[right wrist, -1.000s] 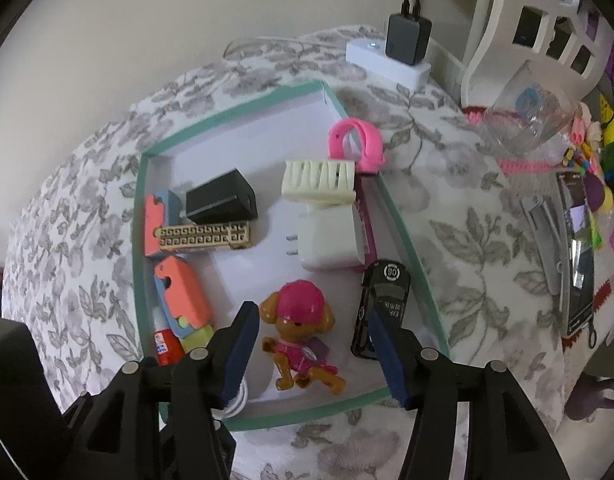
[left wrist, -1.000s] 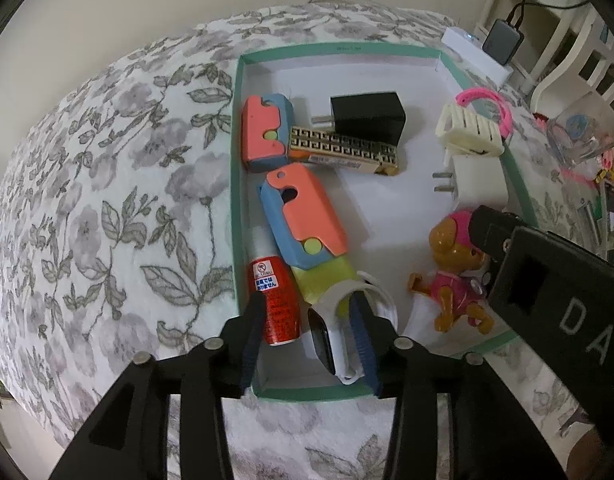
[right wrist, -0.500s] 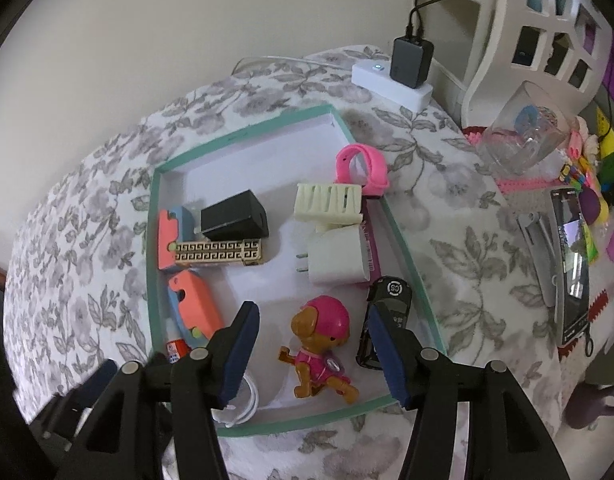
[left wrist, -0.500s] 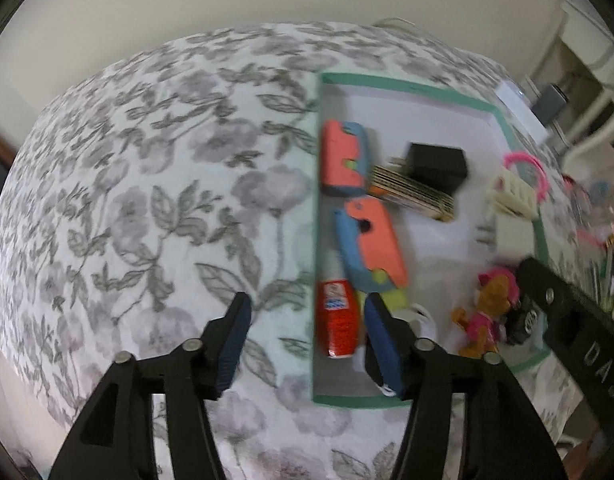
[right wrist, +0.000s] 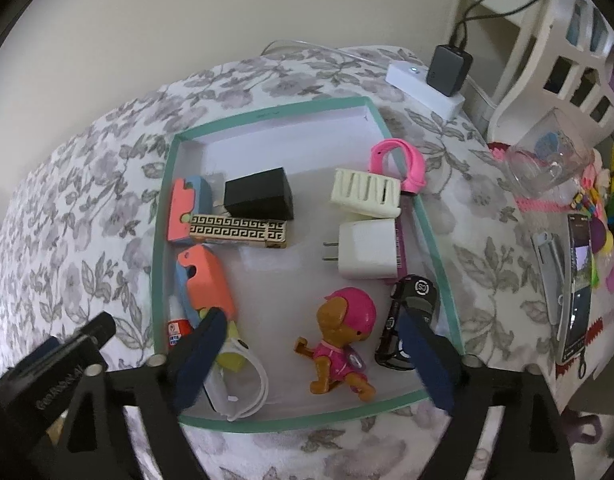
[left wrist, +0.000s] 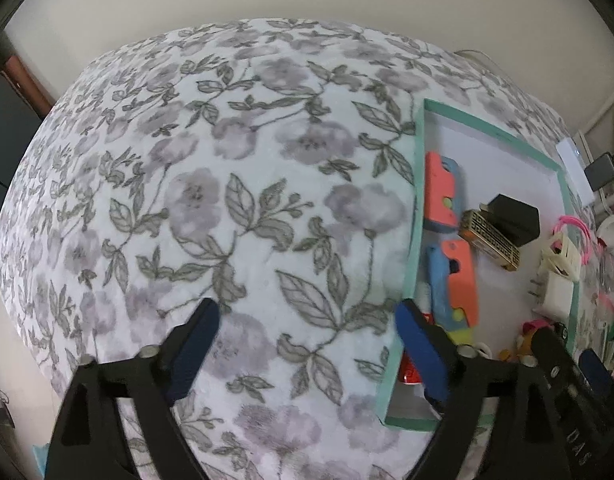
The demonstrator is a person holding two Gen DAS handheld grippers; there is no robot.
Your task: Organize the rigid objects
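Now both tongs opening, empty; toy dog (right wrist: 341, 344) head points twd tray (right wrist: 275, 114) far wall.

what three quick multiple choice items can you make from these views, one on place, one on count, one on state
1. Where does the pink band sit?
A. on the tray's far right rim
B. inside the glass
C. under the dog toy

2. How many white plug chargers are in the tray?
A. none
B. one
C. three

3. What is between the right gripper's jaws?
A. the black block, clamped
B. the phone, clamped
C. nothing gripped, with the dog toy below the gap

Answers:
1. A, the band hangs over the green edge beside the cream clip.
2. B, only one white charger with prongs shows.
3. C, the jaws are opening wide and touch nothing.
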